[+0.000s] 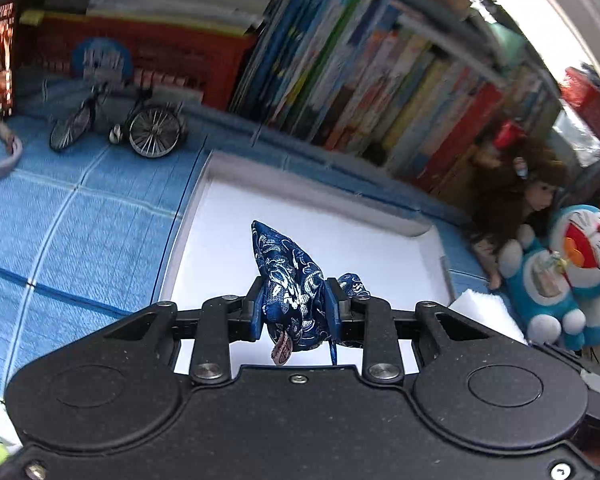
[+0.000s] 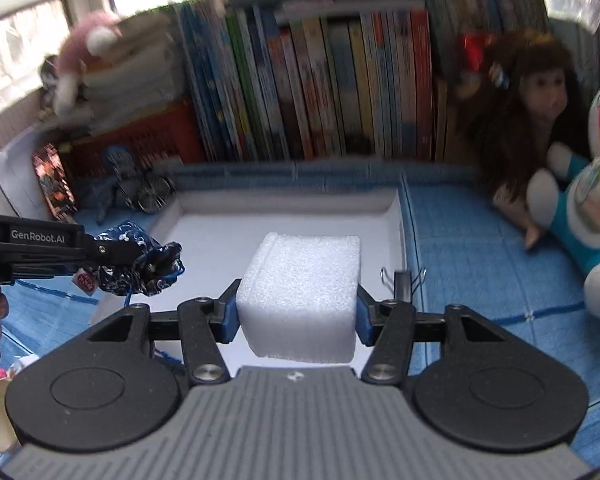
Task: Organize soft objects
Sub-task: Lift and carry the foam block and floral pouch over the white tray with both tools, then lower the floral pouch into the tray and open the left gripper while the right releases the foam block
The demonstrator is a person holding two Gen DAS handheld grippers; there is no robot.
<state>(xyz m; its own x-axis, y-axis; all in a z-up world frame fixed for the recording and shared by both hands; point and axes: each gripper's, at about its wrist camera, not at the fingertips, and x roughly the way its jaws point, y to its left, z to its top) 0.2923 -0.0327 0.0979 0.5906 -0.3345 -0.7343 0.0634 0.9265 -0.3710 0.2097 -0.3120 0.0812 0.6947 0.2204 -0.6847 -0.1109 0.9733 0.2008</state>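
Over the white tray point(image 2: 396, 216): left gripper point(image 1: 295, 308) clamped on blue pouch point(image 1: 288, 276), right gripper point(image 2: 296, 312) squeezing foam block point(image 2: 300, 292). Lower both gently, release inside, well apart.

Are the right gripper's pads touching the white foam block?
Touching. The right wrist view shows the right gripper with both blue pads pressed flat against the sides of the white foam block, no gap either side.

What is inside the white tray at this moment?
The white tray shows only its bare floor; the foam block and blue pouch hang above it. The floor beneath them is hidden.
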